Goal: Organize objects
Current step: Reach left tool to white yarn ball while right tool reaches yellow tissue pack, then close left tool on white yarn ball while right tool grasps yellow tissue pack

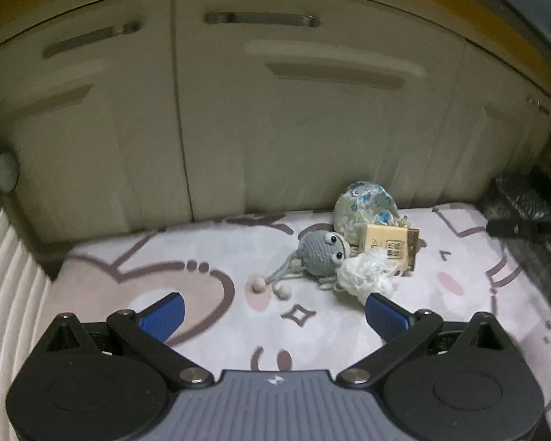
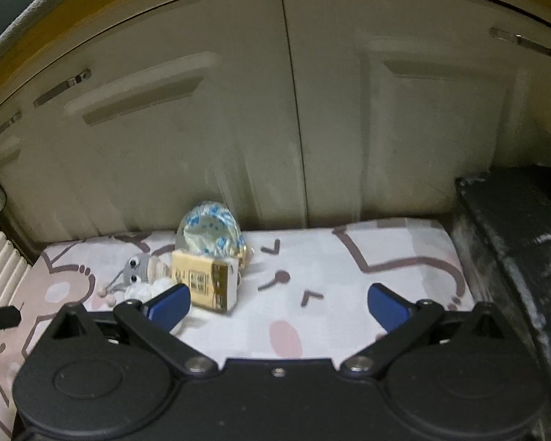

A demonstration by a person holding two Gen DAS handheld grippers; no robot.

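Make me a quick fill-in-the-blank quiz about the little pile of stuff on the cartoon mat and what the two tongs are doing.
1. Both the left tongs and the right tongs are ____ and hold nothing.
2. The crochet toy with googly eyes is ____ in color.
3. The floral pouch sits just ____ the tan box, nearer the cabinet doors.
4. The white fluffy ball rests on the ____ mat.

Missing words: open; gray; behind; cartoon
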